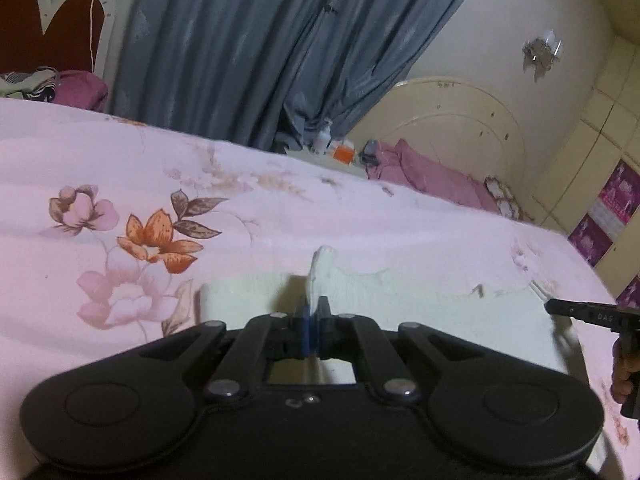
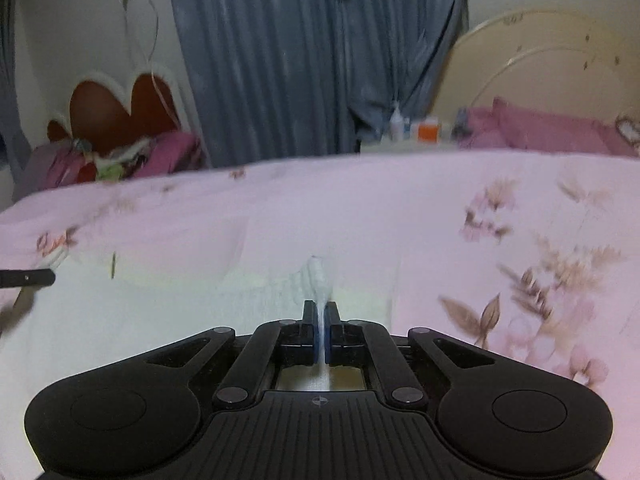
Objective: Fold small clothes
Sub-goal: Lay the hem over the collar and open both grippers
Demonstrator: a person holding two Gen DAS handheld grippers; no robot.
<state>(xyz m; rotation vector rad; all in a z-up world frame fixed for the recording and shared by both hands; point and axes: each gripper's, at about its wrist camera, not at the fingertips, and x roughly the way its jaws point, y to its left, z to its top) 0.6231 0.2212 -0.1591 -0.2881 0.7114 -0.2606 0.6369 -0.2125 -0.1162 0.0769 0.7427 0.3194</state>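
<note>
Left tongs (image 1: 314,312) and right tongs (image 2: 320,312), frame bottom-centre, each clamp a pinched ridge of the white garment (image 1: 400,300) spread on the floral bed (image 1: 280,208), apparently readying a fold.

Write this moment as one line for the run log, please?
stage: fold underway | left gripper: shut on white garment | right gripper: shut on white garment | surface: floral bedsheet

Pink floral bedsheet (image 1: 280,208) is seen in fg; behind it blue curtain (image 1: 248,48), w/ cream headboard (image 1: 460,120) right of curtain, heart headboard (image 2: 120,108) left.
</note>
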